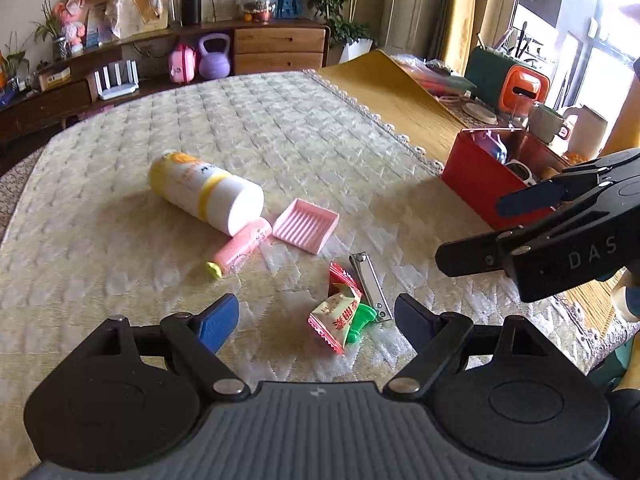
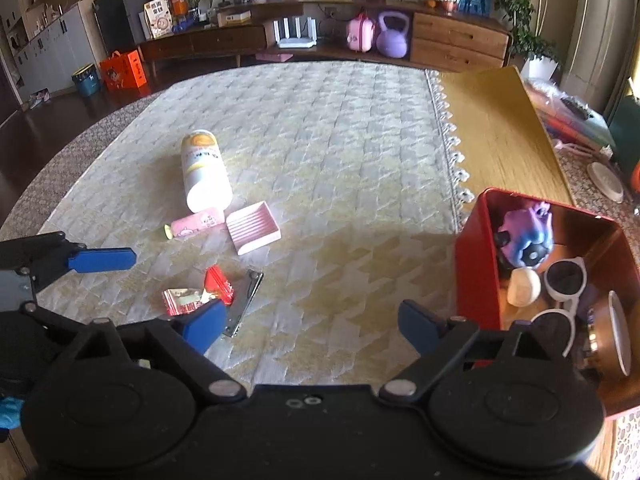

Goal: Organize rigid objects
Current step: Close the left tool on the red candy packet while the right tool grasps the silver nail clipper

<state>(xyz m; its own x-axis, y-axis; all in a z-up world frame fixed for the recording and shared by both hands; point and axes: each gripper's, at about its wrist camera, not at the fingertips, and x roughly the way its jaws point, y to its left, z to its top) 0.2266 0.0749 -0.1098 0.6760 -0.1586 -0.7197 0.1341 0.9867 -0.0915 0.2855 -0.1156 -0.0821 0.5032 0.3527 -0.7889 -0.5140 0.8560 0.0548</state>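
Loose items lie on a quilted cream cloth (image 1: 280, 128): a white and yellow bottle (image 1: 206, 194) on its side, a pink tube (image 1: 238, 252), a pink ribbed tray (image 1: 306, 224), a metal nail clipper (image 1: 370, 284), red snack packets (image 1: 334, 316) and a small green piece (image 1: 362, 322). My left gripper (image 1: 316, 324) stands open just above the packets, touching nothing. My right gripper (image 2: 312, 328) is open over bare cloth between the nail clipper (image 2: 244, 300) and a red box (image 2: 476, 272). The box holds a purple toy (image 2: 524, 232), white sunglasses (image 2: 564, 280) and a white ball.
The red box (image 1: 476, 184) stands at the cloth's right edge beside a yellow mat (image 1: 400, 96). Cups, a jug and an orange container crowd the table behind it. A low wooden sideboard (image 2: 452, 40) with a purple kettlebell runs along the far wall.
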